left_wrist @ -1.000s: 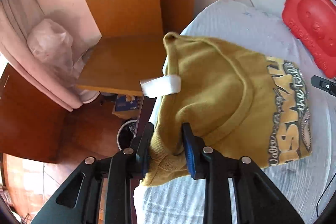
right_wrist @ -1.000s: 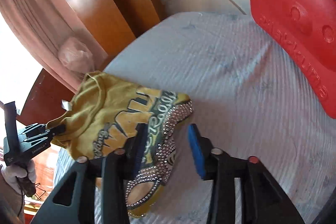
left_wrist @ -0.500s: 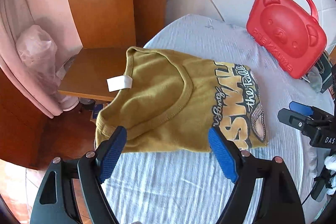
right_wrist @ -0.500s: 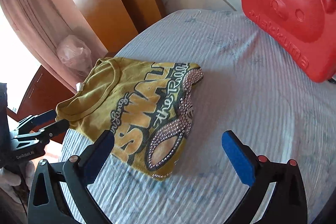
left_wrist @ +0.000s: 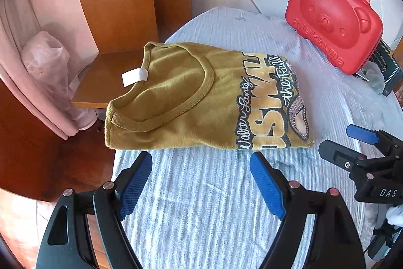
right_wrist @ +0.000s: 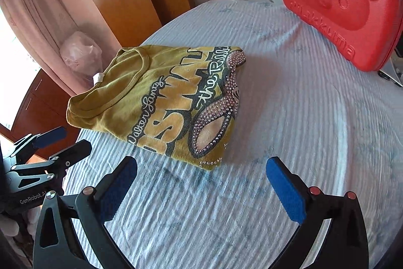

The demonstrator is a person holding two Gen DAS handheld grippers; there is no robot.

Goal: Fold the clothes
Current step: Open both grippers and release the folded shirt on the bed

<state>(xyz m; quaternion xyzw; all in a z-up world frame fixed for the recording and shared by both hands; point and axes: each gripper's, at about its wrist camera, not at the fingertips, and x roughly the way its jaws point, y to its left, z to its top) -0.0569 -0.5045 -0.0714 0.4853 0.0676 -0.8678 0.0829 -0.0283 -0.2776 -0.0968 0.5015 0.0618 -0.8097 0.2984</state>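
Both claws had let go since a second before: one folded mustard T-shirt (left_wrist: pixel 201 102) lay flat on the pale striped bedcover (left_wrist: pixel 201 206) just ahead of the left gripper (left_wrist: pixel 201 183) and right gripper (right_wrist: pixel 201 190), each gaping wide and empty; one red bear-faced case (left_wrist: pixel 332 29) stood beyond.

Left hand-held gripper (left_wrist: pixel 201 180) and right hand-held gripper (right_wrist: pixel 201 187) both empty, jaws spread wide, angled steeply downward.

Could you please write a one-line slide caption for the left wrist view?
Folded shirt lies released on the cloth; left gripper open, red case beyond.
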